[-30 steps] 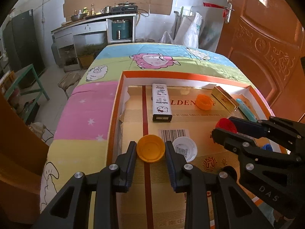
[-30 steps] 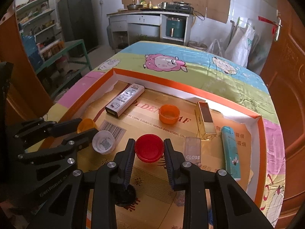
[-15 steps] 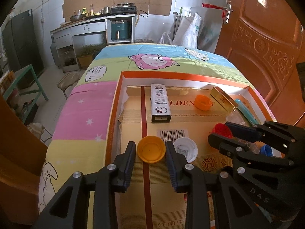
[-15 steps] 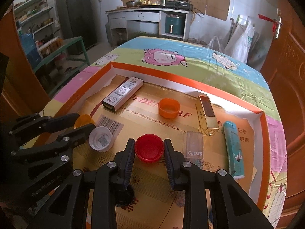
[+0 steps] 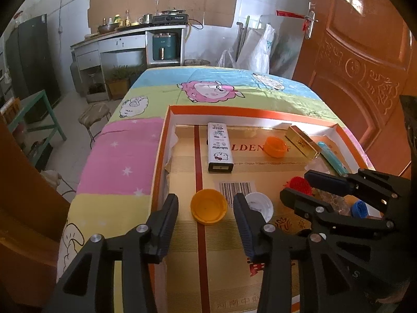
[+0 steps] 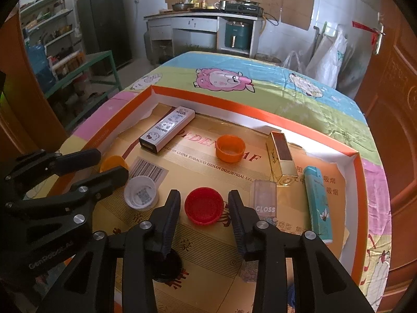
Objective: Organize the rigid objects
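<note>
We see the yellow cap [image 5: 208, 206] lying open side up on the cardboard floor of the orange-rimmed tray [image 5: 161, 140], between the fingers of the left gripper [image 5: 206, 208]. Its jaws are opening, and a gap shows on both sides of the cap, so the pads no longer press it. Just beside its right finger lies a white cap [image 5: 259, 204], also open side up, with a printed code inside.

The red cap [image 6: 204, 206] sits between the fingers of the right gripper [image 6: 204, 207], whose jaws are likewise opening; narrow gaps show at either side. It is round, ribbed inside, mouth upward.

Farther back in the tray we find a white cartoon-printed box [image 6: 166, 129], an orange cap [image 6: 230, 148], a gold box [image 6: 282, 161], a clear "GLOSS" case [image 6: 265, 199] and a teal box [image 6: 318, 200].
</note>
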Tool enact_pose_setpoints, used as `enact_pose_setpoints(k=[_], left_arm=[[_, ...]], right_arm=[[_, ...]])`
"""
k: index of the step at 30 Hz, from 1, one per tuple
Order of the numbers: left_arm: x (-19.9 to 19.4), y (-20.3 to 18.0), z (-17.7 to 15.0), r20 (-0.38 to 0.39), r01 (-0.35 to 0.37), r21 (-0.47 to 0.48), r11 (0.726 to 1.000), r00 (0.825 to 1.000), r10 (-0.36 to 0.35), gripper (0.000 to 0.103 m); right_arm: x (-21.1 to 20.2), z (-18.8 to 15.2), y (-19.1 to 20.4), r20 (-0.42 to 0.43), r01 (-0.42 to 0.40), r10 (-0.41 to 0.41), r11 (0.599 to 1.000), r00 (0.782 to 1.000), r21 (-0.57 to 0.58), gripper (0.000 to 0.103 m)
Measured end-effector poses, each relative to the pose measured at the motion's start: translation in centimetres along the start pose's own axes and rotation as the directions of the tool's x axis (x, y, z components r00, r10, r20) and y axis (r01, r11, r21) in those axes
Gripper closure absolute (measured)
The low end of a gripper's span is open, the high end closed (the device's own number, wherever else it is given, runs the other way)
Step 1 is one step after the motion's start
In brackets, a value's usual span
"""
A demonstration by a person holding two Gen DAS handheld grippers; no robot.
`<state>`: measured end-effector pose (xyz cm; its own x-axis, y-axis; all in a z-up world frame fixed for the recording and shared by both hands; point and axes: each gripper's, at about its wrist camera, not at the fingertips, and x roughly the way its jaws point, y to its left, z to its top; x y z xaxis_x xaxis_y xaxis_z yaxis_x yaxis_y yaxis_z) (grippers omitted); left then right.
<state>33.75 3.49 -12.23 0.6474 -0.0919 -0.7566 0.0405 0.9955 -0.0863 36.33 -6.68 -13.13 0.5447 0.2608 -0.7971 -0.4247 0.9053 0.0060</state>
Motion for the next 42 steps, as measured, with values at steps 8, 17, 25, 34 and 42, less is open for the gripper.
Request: enact_pose_setpoints(k=[8,17,25,34,42], left_arm=[[-1.0,0.0,0.1,0.028,0.019,-0.017,1.0,0.999,-0.019,0.059],[-2.5,-0.4,-0.3,0.051,0.031,-0.019,0.999,0.998,-0.03,0.059],[-4.9,-0.7,-0.6,0.09,0.045,-0.026,0.999,0.995,-0.043,0.059],[-8.3,-1.8,-1.7,0.131,0.037,-0.011,0.999,0.991,-0.036,0.059],[-11.3,-2.8,-2.8,0.171,0.022,-0.006,1.0,0.985,-0.021,0.059]], right_arm=[[-1.2,-0.1,-0.2,0.022,0.0,0.0,1.0,1.0,0.016,0.062],[-2.8,-0.6,0.0,0.044,0.0,-0.002,0.999,0.999,0.039,0.055],[-5.0,-1.6,0.0,0.072,0.0,-0.005,0.997,0.997,0.078,0.054],[-10.0,-3.5,0.1,0.172,0.066,-0.092,0.986,0.981,0.151,0.036],[-13.4,-5.3,0.5,0.205,0.139,-0.177,0.972,0.963,0.189,0.036]])
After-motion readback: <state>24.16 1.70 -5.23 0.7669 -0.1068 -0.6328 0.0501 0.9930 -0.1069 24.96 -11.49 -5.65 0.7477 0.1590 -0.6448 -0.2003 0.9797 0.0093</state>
